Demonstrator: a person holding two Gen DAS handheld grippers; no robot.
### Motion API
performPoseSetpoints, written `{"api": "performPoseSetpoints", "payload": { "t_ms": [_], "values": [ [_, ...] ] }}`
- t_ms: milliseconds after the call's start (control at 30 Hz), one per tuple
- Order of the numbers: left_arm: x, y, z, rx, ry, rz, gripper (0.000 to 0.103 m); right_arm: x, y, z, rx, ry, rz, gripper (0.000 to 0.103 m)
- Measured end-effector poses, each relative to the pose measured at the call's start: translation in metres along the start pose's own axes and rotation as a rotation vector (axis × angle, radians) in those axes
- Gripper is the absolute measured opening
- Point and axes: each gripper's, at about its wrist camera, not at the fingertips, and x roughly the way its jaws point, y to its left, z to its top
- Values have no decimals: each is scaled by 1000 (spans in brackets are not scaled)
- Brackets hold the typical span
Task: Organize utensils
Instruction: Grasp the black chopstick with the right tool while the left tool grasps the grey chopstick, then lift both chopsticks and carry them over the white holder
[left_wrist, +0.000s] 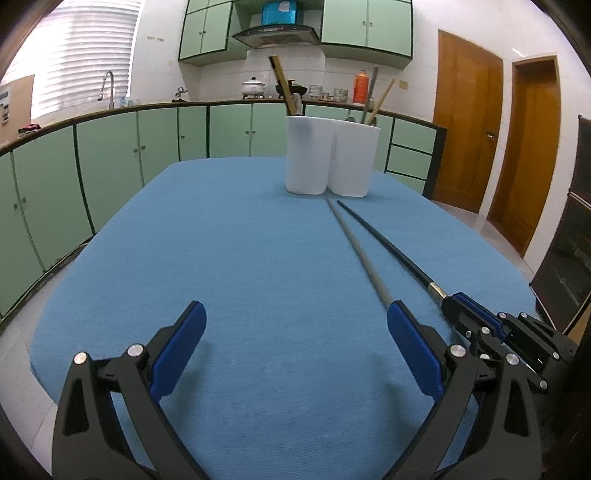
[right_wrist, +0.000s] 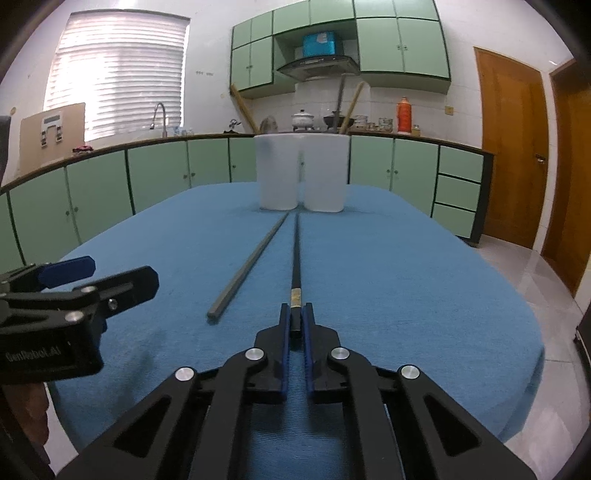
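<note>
A black chopstick (right_wrist: 295, 254) with a gold band lies on the blue tablecloth, pointing at two white holders (right_wrist: 303, 171). My right gripper (right_wrist: 295, 314) is shut on its near end; it also shows in the left wrist view (left_wrist: 458, 310). A grey chopstick (right_wrist: 249, 269) lies loose just left of it, also seen in the left wrist view (left_wrist: 354, 251). My left gripper (left_wrist: 295, 321) is open and empty, its right finger (left_wrist: 410, 339) over the grey chopstick's near end. The holders (left_wrist: 330, 158) hold several utensils.
The blue-clothed table (right_wrist: 424, 277) ends at rounded edges left, right and near. Green cabinets and a counter with pots stand behind. Wooden doors (right_wrist: 509, 147) are at the right, with tiled floor below.
</note>
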Motion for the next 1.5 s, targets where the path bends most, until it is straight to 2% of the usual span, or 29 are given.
{"api": "performPoseSetpoints", "payload": {
  "t_ms": [367,433,567,767,1000,1100,1400,1500],
  "values": [
    [13,-32,-2,42,9,-40,93,-17,-26,1,70,-57,-69,6],
    [16,-36,-2,48,21,-47,80,-17,-31,1,83,-57,-77,6],
    [22,-42,-4,33,47,-67,77,-18,-38,0,103,-59,-82,6],
    [29,-50,-7,20,69,-63,56,-20,-44,-2,118,-63,-83,6],
    [30,-58,-8,16,76,-62,20,-21,-47,-3,134,-65,-84,6],
    [31,-60,-9,19,77,-62,11,-22,-49,-3,141,-66,-84,6],
    [26,-69,-9,41,63,-33,7,-27,-54,-2,144,-84,-88,6],
    [18,-71,-6,62,34,-24,7,-31,-55,-1,134,-96,-89,6]
  ]
}}
